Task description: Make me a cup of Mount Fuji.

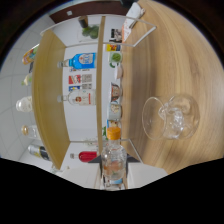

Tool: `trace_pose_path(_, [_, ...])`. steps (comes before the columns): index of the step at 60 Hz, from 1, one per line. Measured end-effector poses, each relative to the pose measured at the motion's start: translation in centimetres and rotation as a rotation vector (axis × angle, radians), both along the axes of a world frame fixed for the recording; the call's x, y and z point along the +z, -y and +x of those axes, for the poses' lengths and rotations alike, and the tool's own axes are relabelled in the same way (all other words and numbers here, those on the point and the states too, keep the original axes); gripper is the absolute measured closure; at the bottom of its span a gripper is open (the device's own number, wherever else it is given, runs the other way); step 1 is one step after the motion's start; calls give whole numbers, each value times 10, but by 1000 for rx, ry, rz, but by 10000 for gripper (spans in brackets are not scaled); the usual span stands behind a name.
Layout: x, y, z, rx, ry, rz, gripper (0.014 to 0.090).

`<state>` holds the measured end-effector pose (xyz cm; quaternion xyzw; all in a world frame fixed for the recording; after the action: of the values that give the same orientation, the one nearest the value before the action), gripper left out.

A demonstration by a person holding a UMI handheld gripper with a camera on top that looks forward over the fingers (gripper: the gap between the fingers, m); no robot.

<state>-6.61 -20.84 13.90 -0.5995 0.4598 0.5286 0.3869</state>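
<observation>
On wooden counter (185, 65) — glass (172, 116) with ice, shelved bottles (82, 61) behind, tool's state untellable.

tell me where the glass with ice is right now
In the gripper view, the glass with ice sits on the wooden counter, beside the orange-capped bottle and the shelf of bottles.

Tool fingers hidden in black lower region; shelf bottle labels (82, 61) unreadable.
</observation>
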Motion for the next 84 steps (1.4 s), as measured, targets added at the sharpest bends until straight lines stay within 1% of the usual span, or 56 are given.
trace_pose_path(8, [5, -2, 4, -40, -262, -1, 693])
trace_pose_path(15, [4, -3, 7, -74, -408, 5, 691])
trace_pose_path(23, [-3, -4, 7, -65, -399, -12, 693])
trace_pose_path(31, [7, -1, 7, -56, -351, 1, 692])
trace_pose_path(34, [17, 1, 6, -46, -272, 13, 693])
trace_pose_path(38, [39, 1, 2, -24, -102, 56, 690])
trace_pose_path(49, [102, 2, -23, 32, 529, 225, 688])
trace_pose_path(52, [108, 2, -34, 38, 673, 259, 689])
trace_pose_path(56, [100, 3, -49, 52, 851, 278, 691])
trace_pose_path(63, [56, 2, -85, 126, 1090, 264, 691])
trace_pose_path(70, [-6, -2, -107, 209, 1267, 193, 692])
trace_pose_path(73, [-33, -2, -112, 249, 1323, 149, 692])
trace_pose_path(78, [-65, 0, -119, 302, 1396, 101, 692])
trace_pose_path(84, [-89, -1, -126, 343, 1448, 61, 693])
